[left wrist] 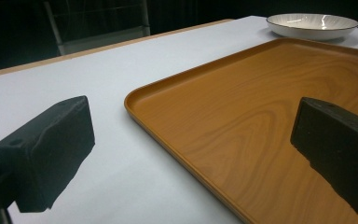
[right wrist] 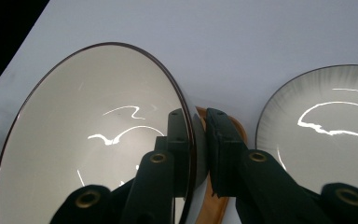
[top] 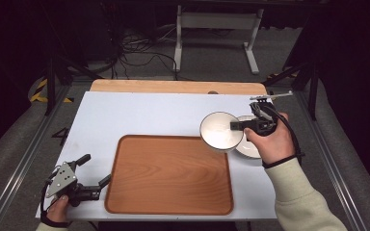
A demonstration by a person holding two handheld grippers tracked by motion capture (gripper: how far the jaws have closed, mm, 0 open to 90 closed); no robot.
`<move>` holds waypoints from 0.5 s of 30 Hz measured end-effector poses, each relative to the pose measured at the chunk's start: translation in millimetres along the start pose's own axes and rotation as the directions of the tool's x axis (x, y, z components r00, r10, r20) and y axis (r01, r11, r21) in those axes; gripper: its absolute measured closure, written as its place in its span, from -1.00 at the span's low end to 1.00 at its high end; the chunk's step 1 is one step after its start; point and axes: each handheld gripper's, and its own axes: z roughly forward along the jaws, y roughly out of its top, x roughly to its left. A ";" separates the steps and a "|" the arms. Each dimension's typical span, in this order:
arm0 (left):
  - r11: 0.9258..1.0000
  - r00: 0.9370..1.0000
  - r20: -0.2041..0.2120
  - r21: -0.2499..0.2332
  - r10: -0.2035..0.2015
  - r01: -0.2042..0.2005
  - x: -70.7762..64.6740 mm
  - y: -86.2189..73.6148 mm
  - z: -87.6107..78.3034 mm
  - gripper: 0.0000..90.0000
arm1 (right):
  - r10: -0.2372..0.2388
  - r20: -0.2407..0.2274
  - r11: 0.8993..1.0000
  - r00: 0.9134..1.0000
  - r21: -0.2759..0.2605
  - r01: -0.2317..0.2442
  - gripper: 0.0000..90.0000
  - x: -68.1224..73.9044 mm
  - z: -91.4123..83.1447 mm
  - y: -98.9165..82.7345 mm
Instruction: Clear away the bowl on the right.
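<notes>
High view: right tongs (top: 235,126) clamped on bowl (top: 220,131) rim, bowl lifted just past tray (top: 168,175) far-right corner, plate (top: 252,144) beside it; left tongs (top: 98,182) wide, empty, at tray's left edge. Left gripper view: jaws wide apart astride tray (left wrist: 242,116) edge. Right gripper view: bowl (right wrist: 93,140) wall pinched; carry step likely, next lower onto tray.

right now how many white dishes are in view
2. A bowl is held by its rim in the right claw, above the tray's far right corner. A plate lies on the table just right of it.
</notes>
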 end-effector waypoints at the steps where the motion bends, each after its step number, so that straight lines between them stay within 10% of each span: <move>1: 1.000 1.000 0.000 0.000 0.000 0.000 0.0 0.0 0.0 -1.00 | -0.002 -0.005 1.000 1.000 0.001 0.002 0.79 2.5 0.8 0.1; 15: 1.000 1.000 0.003 0.000 0.001 -0.001 0.2 0.1 0.3 -0.99 | -0.050 -0.079 0.998 0.996 0.028 0.053 0.79 35.5 14.5 -0.1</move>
